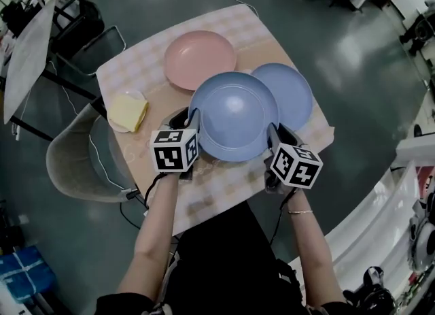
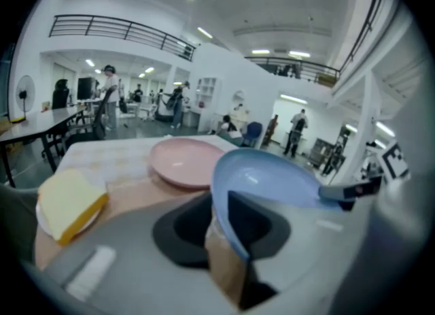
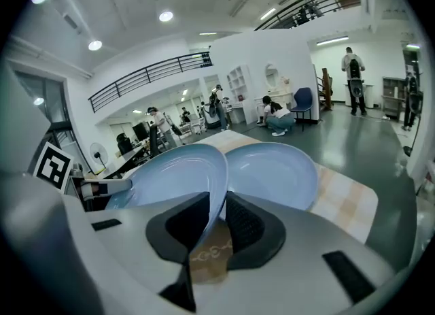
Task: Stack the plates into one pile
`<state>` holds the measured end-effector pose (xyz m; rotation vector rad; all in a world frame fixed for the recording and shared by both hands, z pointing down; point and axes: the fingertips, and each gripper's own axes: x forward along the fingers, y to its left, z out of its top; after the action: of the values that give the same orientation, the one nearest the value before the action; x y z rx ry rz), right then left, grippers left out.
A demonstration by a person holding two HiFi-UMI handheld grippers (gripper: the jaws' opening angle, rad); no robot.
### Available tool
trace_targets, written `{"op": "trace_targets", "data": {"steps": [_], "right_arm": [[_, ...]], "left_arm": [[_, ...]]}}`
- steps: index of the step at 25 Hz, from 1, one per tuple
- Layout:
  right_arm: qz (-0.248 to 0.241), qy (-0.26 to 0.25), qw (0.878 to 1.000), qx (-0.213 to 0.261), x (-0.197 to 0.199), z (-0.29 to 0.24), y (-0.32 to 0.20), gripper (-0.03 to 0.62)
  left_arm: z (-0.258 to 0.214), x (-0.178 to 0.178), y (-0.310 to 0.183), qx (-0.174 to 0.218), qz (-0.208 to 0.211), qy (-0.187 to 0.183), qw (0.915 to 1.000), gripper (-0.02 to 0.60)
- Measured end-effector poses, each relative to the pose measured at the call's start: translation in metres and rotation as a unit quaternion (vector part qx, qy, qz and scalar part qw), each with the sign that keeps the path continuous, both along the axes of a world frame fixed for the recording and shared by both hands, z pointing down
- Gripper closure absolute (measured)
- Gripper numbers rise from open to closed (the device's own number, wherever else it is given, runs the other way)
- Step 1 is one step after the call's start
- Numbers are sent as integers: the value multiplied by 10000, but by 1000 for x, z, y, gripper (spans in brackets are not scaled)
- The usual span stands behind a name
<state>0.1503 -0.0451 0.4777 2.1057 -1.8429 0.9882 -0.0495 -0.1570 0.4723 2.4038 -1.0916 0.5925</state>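
A large blue plate (image 1: 234, 116) hangs above the table between my two grippers. My left gripper (image 1: 194, 128) is shut on its left rim and my right gripper (image 1: 272, 138) is shut on its right rim. In the left gripper view the plate's rim (image 2: 234, 201) is pinched between the dark pads of the left gripper (image 2: 221, 224). The right gripper view shows the same plate (image 3: 177, 174) clamped by the right gripper (image 3: 219, 222). A second blue plate (image 1: 289, 92) (image 3: 272, 174) lies on the table behind it to the right. Farther back on the left lies a pink plate (image 1: 199, 58) (image 2: 183, 162).
A yellow block on a small white dish (image 1: 128, 111) (image 2: 68, 201) sits at the table's left edge. The table (image 1: 224, 184) has a pale checked cloth. A grey chair (image 1: 75, 164) stands to its left and another table (image 1: 27, 55) farther left. People move about in the background hall.
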Motion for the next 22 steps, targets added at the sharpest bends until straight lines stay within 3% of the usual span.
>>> {"op": "trace_targets", "data": {"steps": [6,12,22], "right_arm": [[597,17,9982,-7,62,-2,17,526],[1000,52,9950,-64,120,3,24,525],[1014,23,9943,-341,166,38,5,526]], "left_arm": [[-11,80,-9,123,646,9,9978,503],[-7,150,-17,-10,885,150,9960,503],[29,197,-38,-66,953,-195,9952,503]]}}
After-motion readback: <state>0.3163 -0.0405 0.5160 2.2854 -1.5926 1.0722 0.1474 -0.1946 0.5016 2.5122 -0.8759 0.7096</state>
